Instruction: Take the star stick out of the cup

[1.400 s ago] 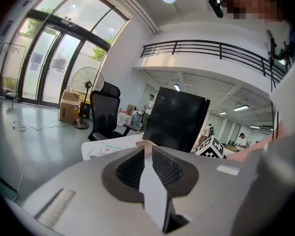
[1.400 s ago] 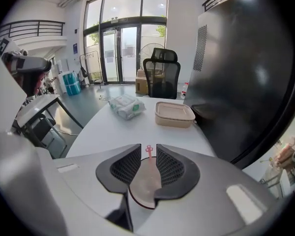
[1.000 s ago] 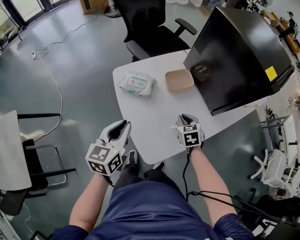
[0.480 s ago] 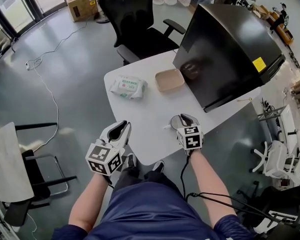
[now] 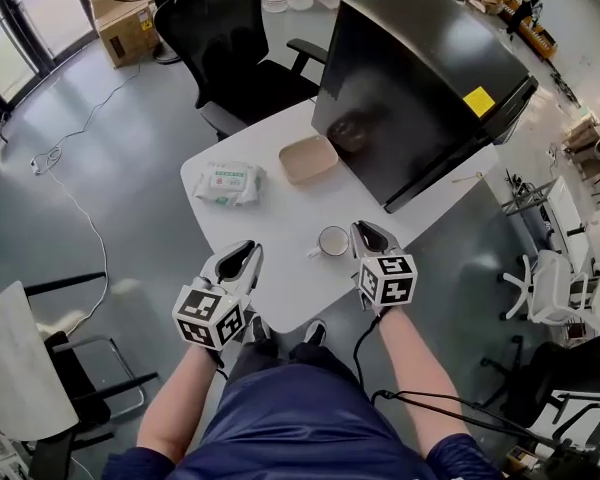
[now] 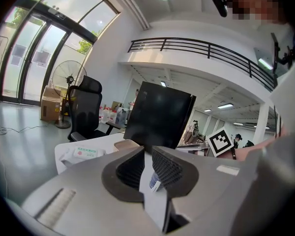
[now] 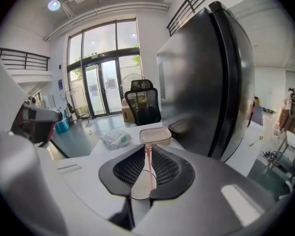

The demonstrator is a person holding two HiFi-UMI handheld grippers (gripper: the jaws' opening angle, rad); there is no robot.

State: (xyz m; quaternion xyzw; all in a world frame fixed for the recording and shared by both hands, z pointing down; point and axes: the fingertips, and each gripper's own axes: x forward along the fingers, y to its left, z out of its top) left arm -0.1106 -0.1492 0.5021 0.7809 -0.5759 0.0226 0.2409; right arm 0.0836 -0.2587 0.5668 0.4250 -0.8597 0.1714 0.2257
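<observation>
A small white cup [image 5: 333,240] stands near the front edge of the white table [image 5: 270,238]. The star stick's end [image 5: 313,252] pokes out over its left rim. My right gripper [image 5: 361,230] hovers just right of the cup, jaws drawn together with only a thin slit. In the right gripper view the cup [image 7: 139,190] lies low between the jaws [image 7: 147,150], and the pink stick [image 7: 148,168] shows through the slit, apart from the pads. My left gripper [image 5: 246,250] hangs at the table's front left edge, shut and empty [image 6: 148,151].
A pack of wipes [image 5: 229,182] and a shallow beige tray [image 5: 308,158] lie at the table's far side. A big black cabinet [image 5: 420,78] covers the right part. A black office chair [image 5: 230,58] stands behind the table. A metal chair [image 5: 80,368] stands on the floor at left.
The head view has swung, so the table sits further left and higher. The cup, earlier hidden under the right gripper, now shows fully to its left. The left gripper stays put.
</observation>
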